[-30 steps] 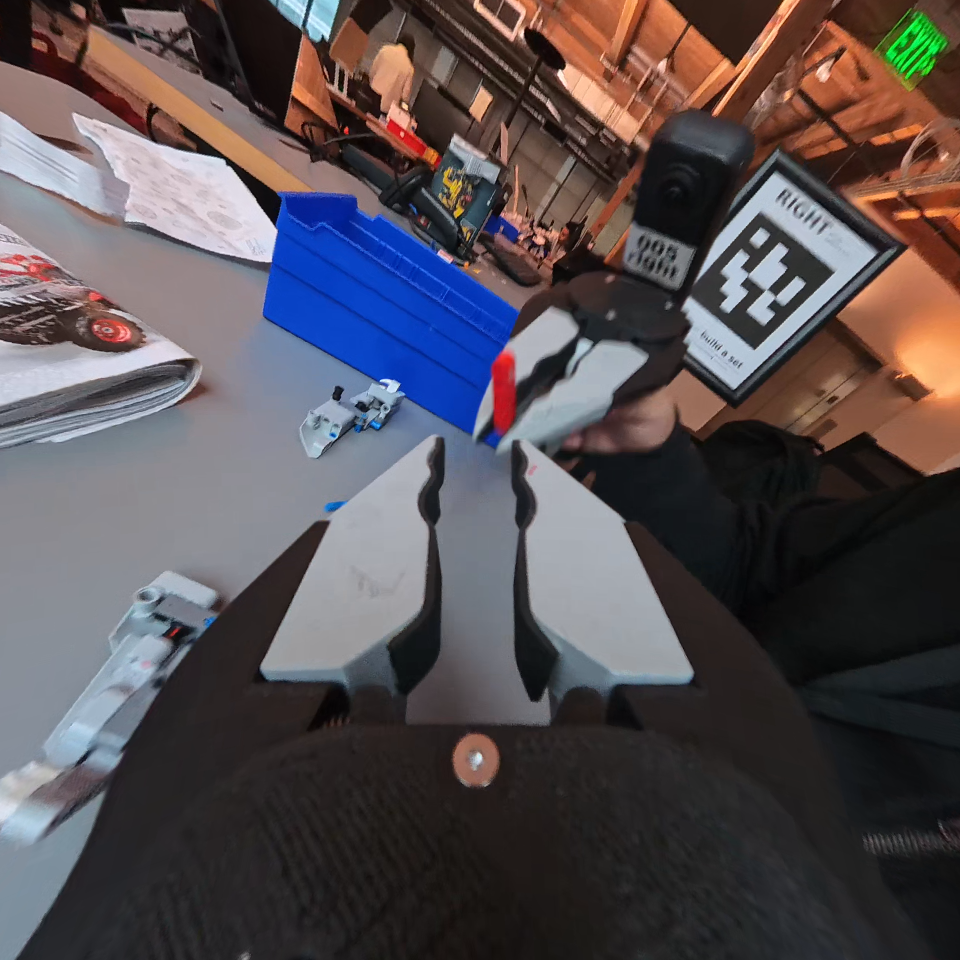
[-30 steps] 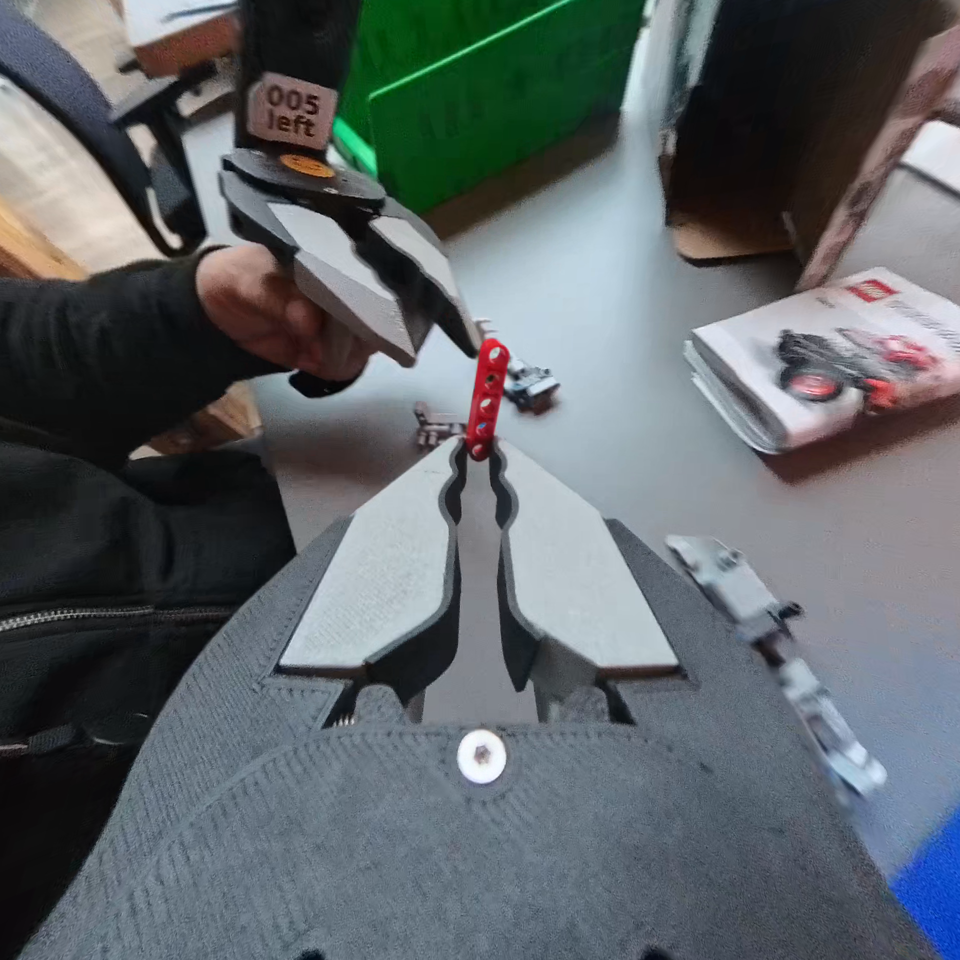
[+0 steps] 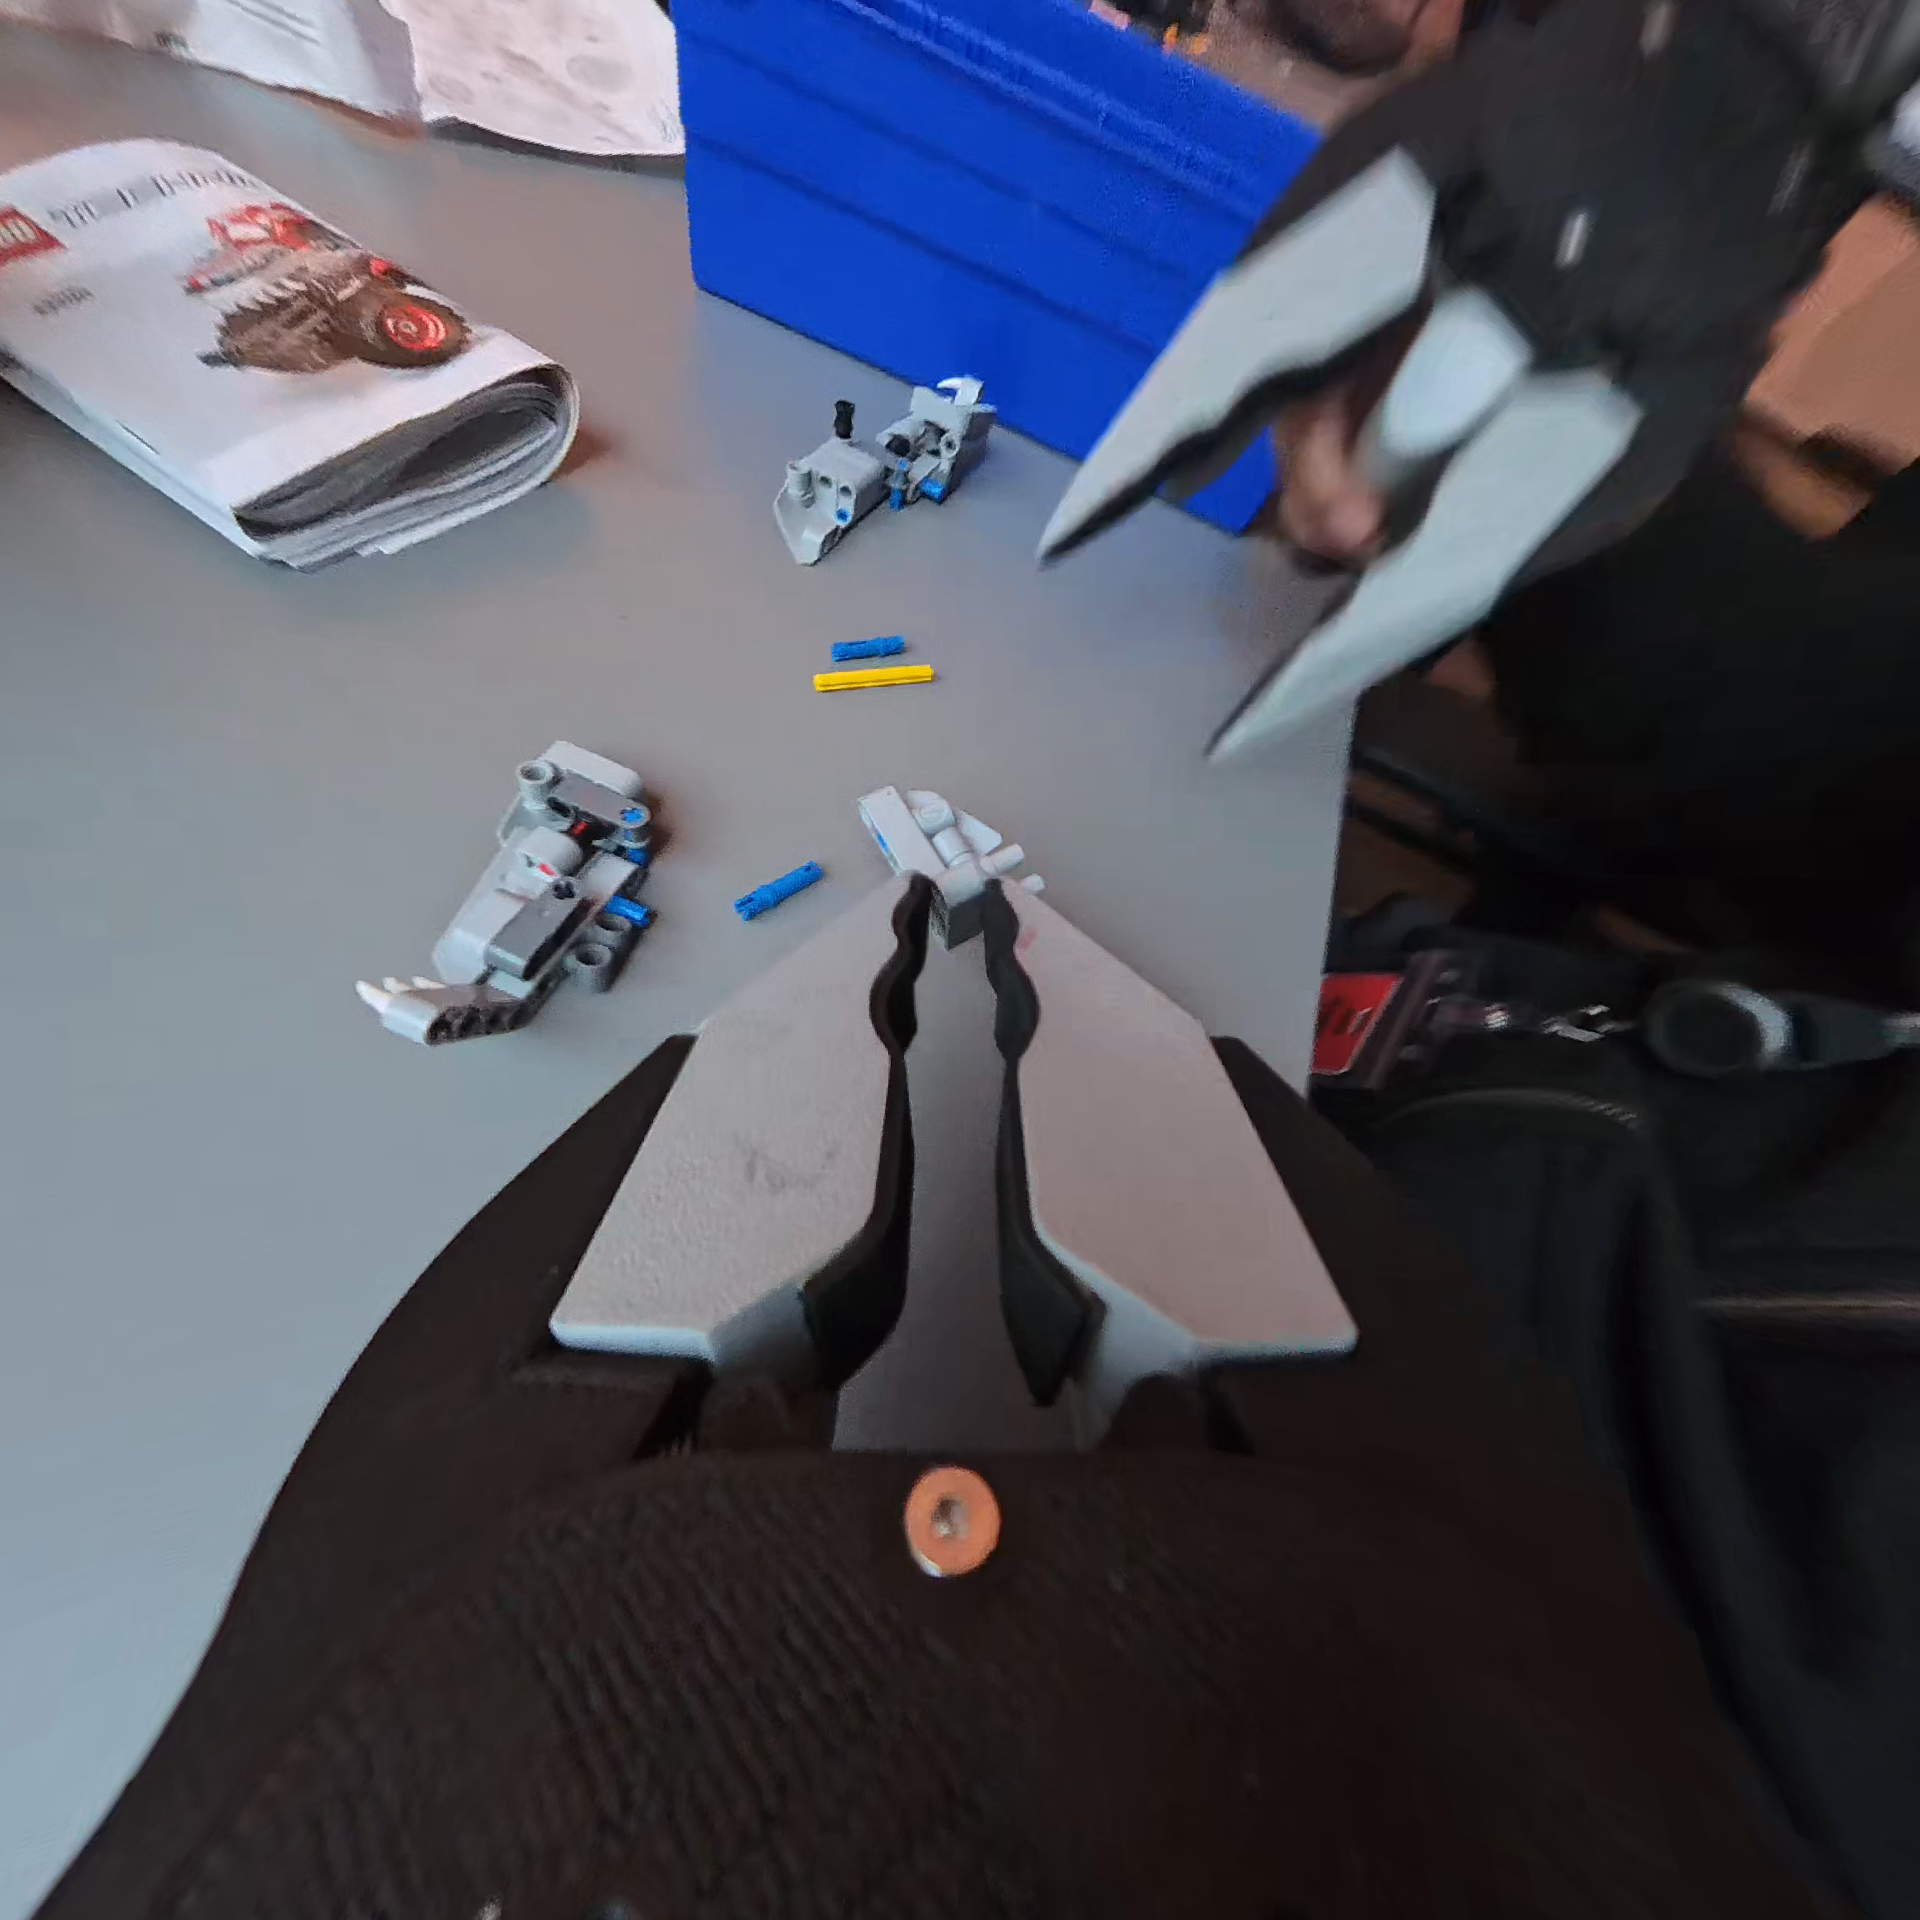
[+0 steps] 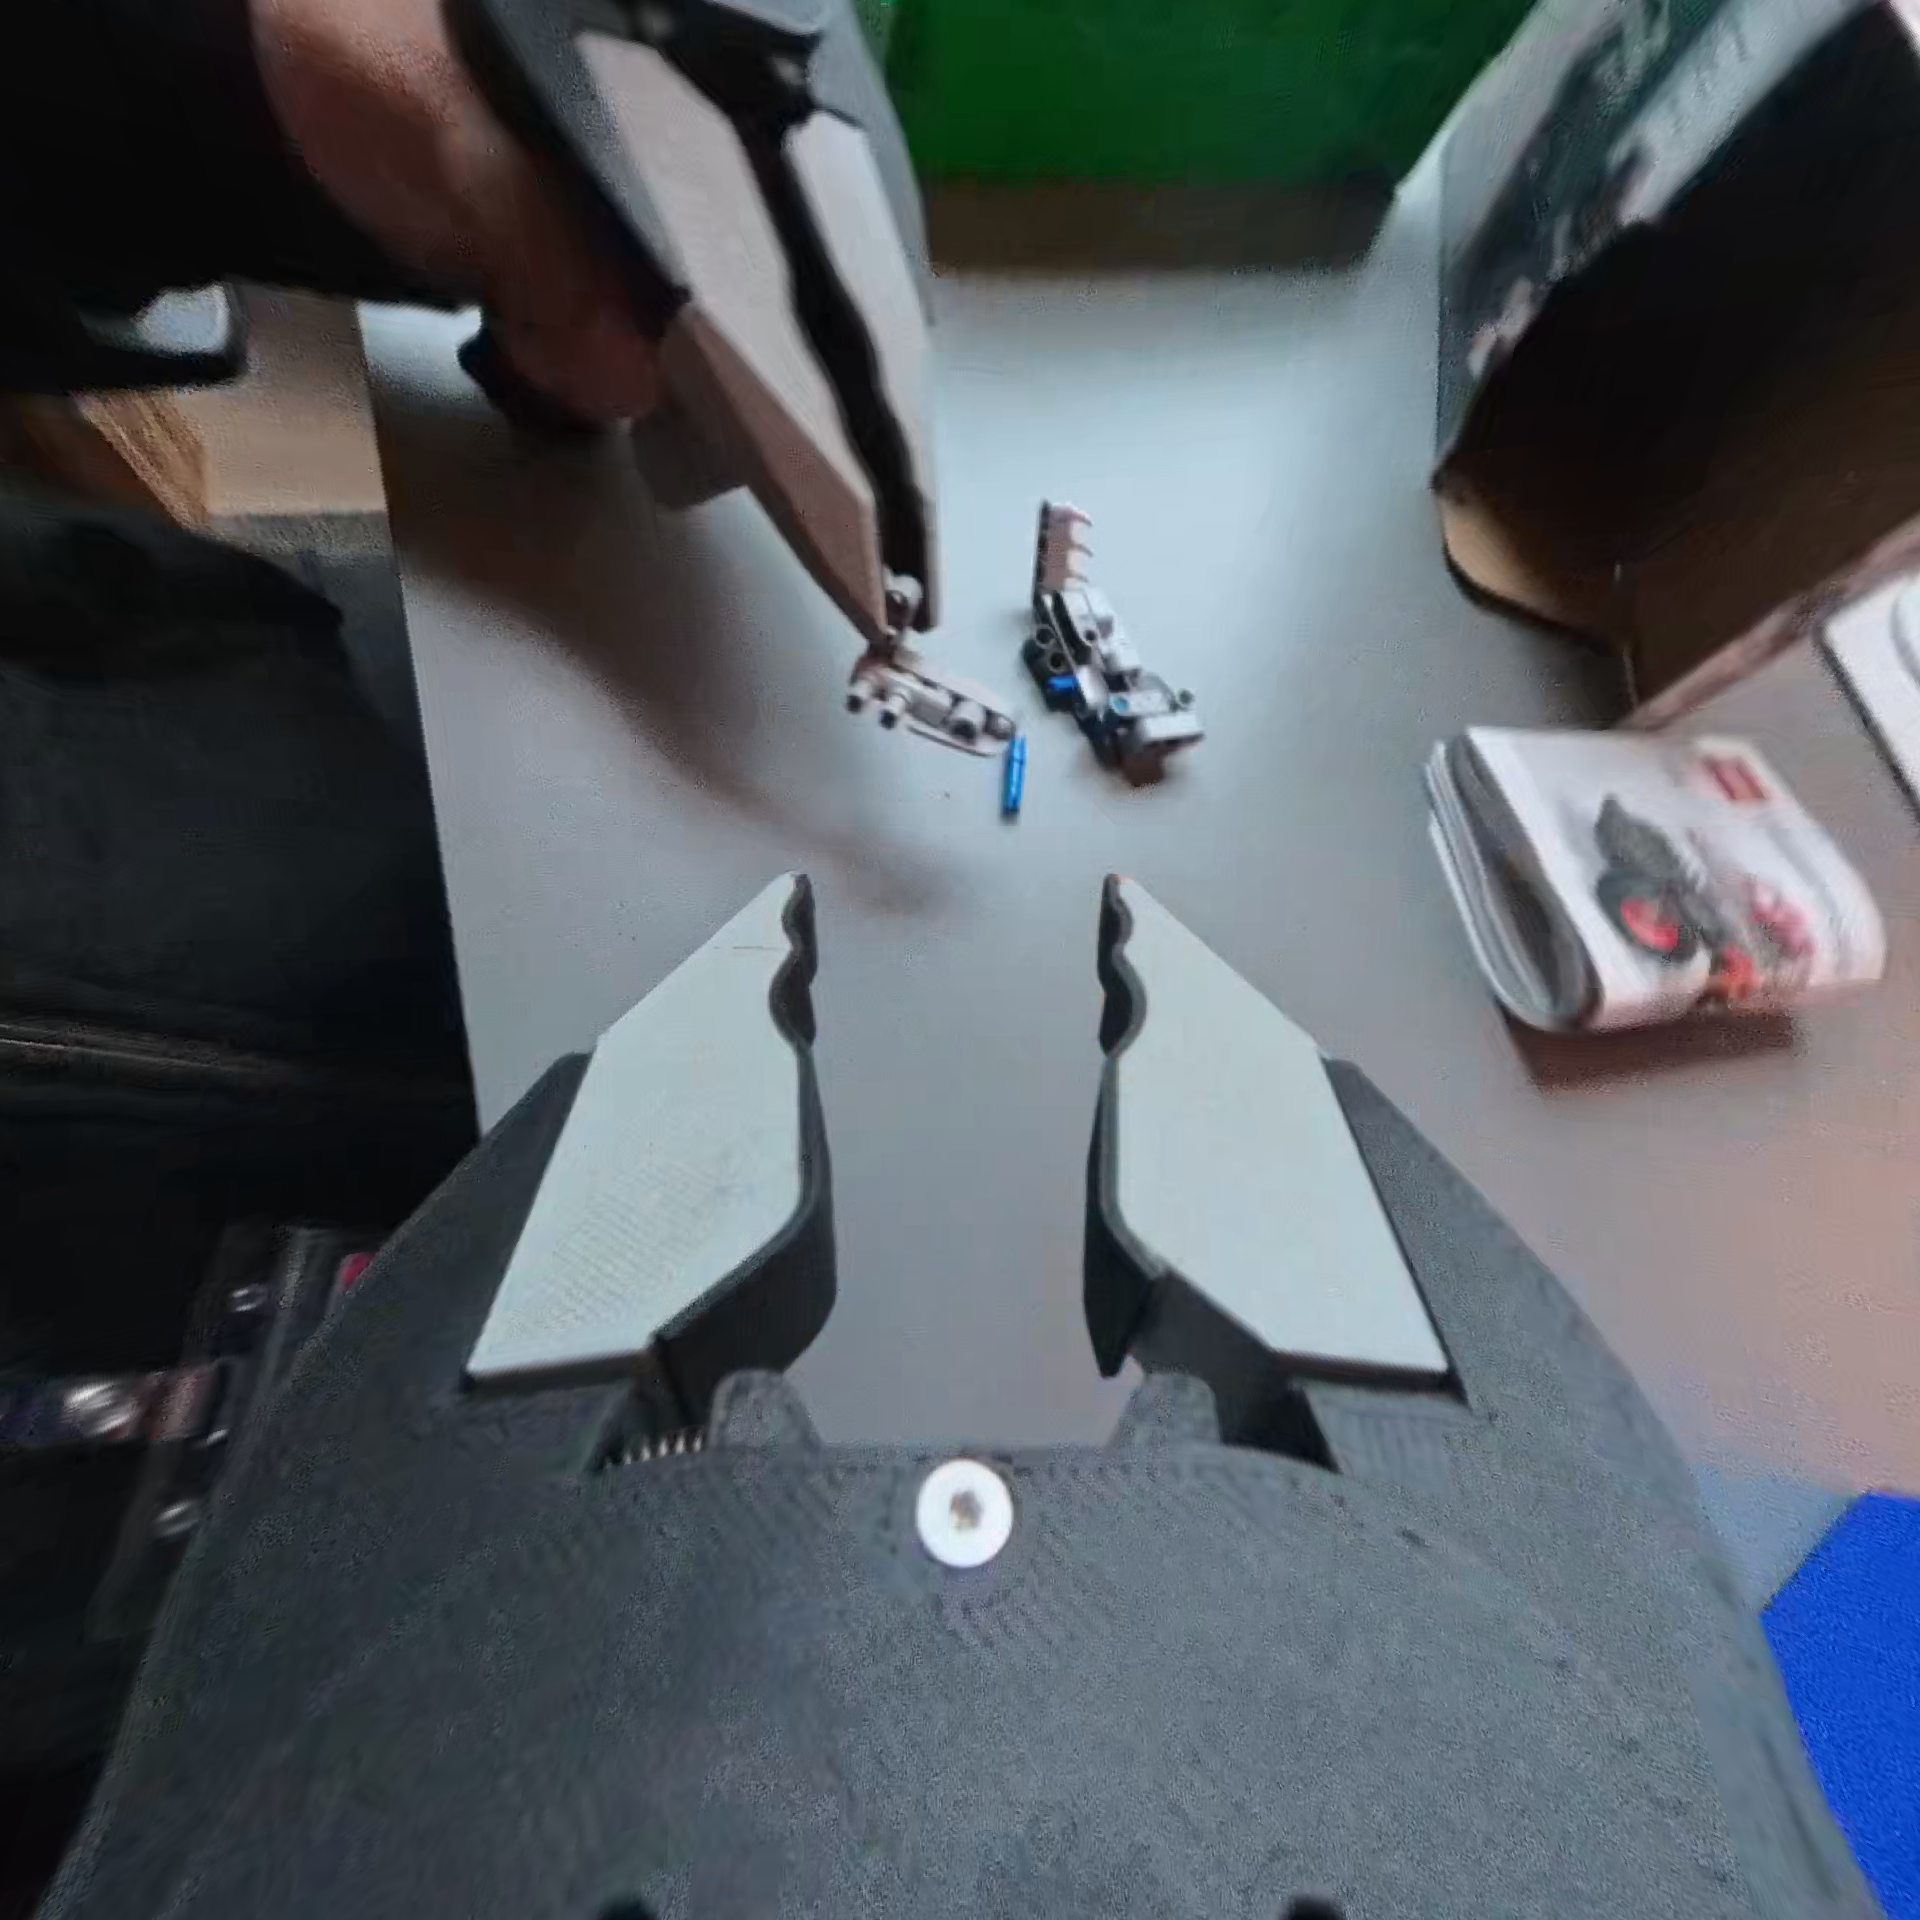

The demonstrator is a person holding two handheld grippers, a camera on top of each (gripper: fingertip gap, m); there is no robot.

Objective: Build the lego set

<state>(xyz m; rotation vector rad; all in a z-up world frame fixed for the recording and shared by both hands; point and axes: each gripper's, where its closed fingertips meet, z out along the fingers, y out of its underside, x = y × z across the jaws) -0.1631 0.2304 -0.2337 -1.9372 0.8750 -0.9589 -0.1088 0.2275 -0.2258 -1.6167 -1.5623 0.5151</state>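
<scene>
Open grey table (image 3: 260,727) lies left of the toothed grey lego assembly (image 3: 540,894), up to the folded instruction booklet (image 3: 281,343). The blue bin (image 3: 935,208) walls off the far side, a small grey assembly (image 3: 883,468) just before it. A blue pin (image 3: 777,890), a second blue pin (image 3: 868,648) and a yellow axle (image 3: 873,678) litter the middle lane. In the right wrist view, a cardboard box (image 4: 1683,343) blocks the far right and a green bin (image 4: 1143,94) the far end.

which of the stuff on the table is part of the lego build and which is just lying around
Part of the build:
- small grey assembly, pinched by the left gripper
- larger grey assembly
- third grey assembly
- blue pins
- yellow rod
- instruction booklet

Lying about:
- blue bin
- cardboard box
</scene>
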